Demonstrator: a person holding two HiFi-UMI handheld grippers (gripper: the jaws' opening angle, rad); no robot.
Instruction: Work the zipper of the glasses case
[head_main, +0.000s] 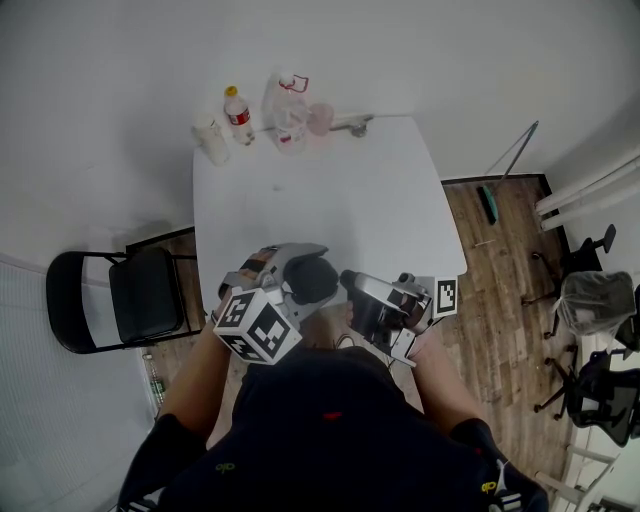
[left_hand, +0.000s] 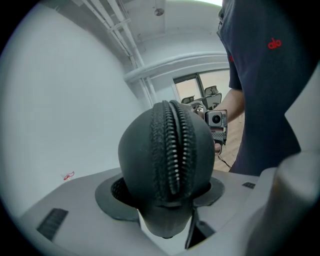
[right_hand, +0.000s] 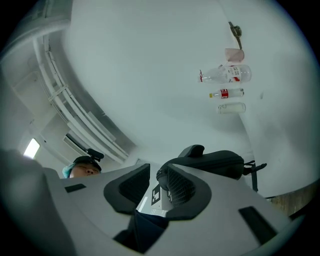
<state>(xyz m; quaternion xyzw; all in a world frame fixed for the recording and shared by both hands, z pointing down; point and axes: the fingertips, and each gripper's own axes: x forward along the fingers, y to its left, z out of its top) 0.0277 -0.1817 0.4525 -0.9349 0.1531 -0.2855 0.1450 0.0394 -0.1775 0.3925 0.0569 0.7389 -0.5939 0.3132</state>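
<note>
Head view, left gripper (head_main: 300, 285): held low over the near edge of the table (head_main: 330, 190), with its marker cube (head_main: 258, 328) facing up.
Head view, glasses case (head_main: 314, 278): black and rounded, off the table, between the left gripper's jaws.
Head view, right gripper (head_main: 358, 295): just right of the case with its tips pointing at it. Whether they touch the case I cannot tell.
Head view, surroundings: bottles (head_main: 237, 115) stand at the table's far edge and a black chair (head_main: 145, 295) at its left.
Left gripper view, left gripper (left_hand: 167, 192): jaws wide apart, both pads (left_hand: 117, 192) pressed against the case (left_hand: 140, 150).
Left gripper view, zipper (left_hand: 172, 145): runs up the middle of the case end facing the camera.
Left gripper view, right gripper (left_hand: 216, 122): just beyond the case, in front of a dark shirt (left_hand: 270, 75).
Right gripper view, right gripper (right_hand: 152, 187): jaws partly apart, gripping nothing. A square marker (right_hand: 157, 196) shows through the gap.
Right gripper view, bottles (right_hand: 227, 75): far off, seen sideways.
</note>
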